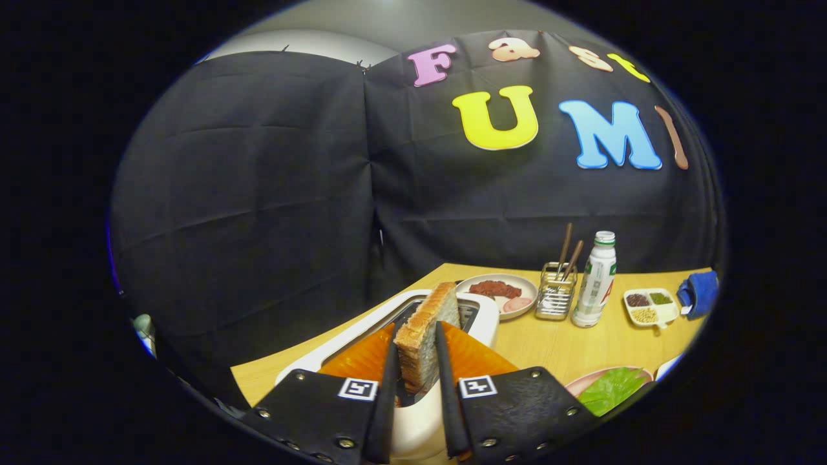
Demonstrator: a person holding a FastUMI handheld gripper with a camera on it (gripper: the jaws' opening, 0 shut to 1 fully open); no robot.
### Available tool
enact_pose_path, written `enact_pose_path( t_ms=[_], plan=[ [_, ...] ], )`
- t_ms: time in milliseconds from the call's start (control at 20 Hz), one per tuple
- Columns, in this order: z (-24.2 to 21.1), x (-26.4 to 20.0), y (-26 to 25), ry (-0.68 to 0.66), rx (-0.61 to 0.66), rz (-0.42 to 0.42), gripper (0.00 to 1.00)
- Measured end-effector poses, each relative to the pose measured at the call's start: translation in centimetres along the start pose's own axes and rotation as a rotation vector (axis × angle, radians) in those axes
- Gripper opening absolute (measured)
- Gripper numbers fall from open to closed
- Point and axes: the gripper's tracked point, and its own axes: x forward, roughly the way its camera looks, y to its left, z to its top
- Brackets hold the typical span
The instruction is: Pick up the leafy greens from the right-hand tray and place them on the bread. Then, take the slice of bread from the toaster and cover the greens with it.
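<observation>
A slice of bread [428,336] stands upright between my fingers, lifted above the slot of the white toaster [481,318]. My gripper [417,368] is shut on the slice, one finger pressing each flat side. The toaster sits just under and ahead of the fingers on the wooden table [568,345]. To the right of my fingers, a green leaf [610,389] lies on a pink plate [581,382]; whether bread lies under it is hidden.
Beyond the toaster stands a plate with red and pink food [501,292]. Right of it are a wire holder with chopsticks [557,298], a white bottle [594,281], a small divided dish of grains [649,306] and a blue cloth [699,292].
</observation>
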Motion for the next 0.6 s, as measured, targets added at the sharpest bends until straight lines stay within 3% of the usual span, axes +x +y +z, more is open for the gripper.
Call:
enact_pose_path(
  t_ms=[50,150,600],
  plan=[
    [-0.1,-0.1,-0.2,-0.007,-0.016,-0.02,0.28],
    [0.2,-0.1,0.1,-0.016,-0.004,-0.01,0.08],
    [10.1,-6.1,-1.9,-0.223,0.126,0.059,0.08]
  ],
)
